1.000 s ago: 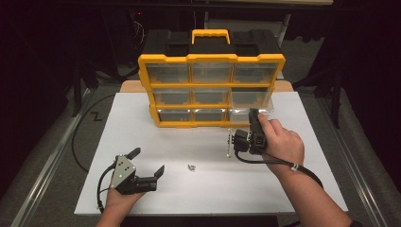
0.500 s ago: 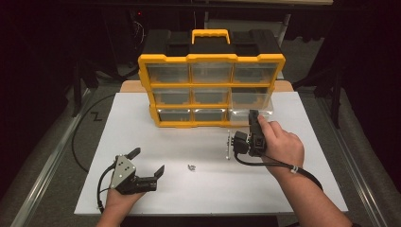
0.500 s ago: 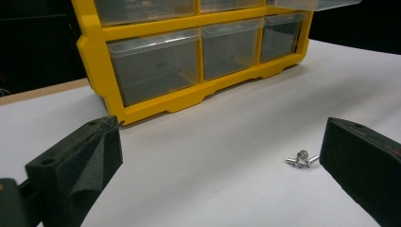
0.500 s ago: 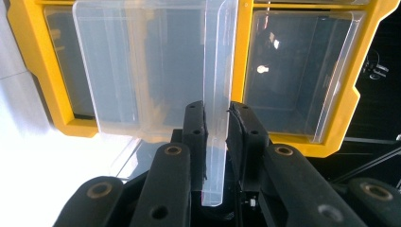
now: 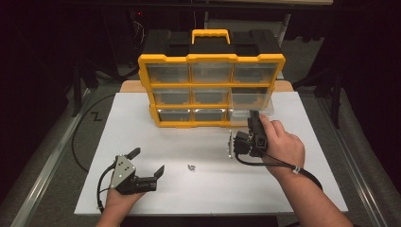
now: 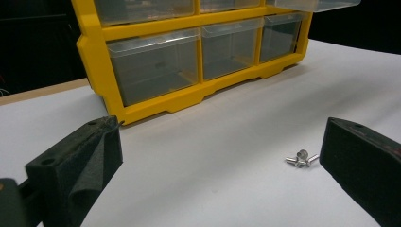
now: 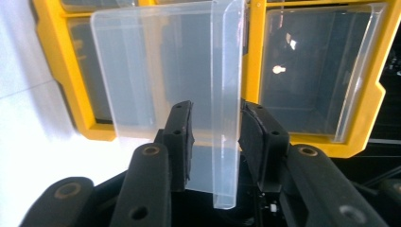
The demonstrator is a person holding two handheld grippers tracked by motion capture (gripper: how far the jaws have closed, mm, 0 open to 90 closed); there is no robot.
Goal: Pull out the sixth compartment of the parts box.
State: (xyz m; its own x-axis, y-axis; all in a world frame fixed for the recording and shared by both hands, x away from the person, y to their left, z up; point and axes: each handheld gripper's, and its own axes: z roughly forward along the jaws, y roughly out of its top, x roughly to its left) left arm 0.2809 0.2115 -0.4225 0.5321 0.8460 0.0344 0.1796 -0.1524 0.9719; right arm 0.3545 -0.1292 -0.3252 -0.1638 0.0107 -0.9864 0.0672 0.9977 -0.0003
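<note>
Clear drawer [image 7: 189, 85] seen pulled out at the yellow organizer's [image 5: 211, 59] 4 o'clock corner | right gripper [image 7: 215, 137] jaws just opening, drawer lip between them | left gripper [image 5: 147, 163] spread wide, screws [image 6: 299, 159] at 3 o'clock

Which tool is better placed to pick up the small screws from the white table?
Left. The left tool stands open close to the screws, which lie just before its jaws. The right tool straddles the clear drawer's front lip.

The right hand-held gripper [image 5: 253, 124] meets the pulled-out clear drawer [image 5: 250, 108] of the yellow organizer [image 5: 211, 58].
</note>
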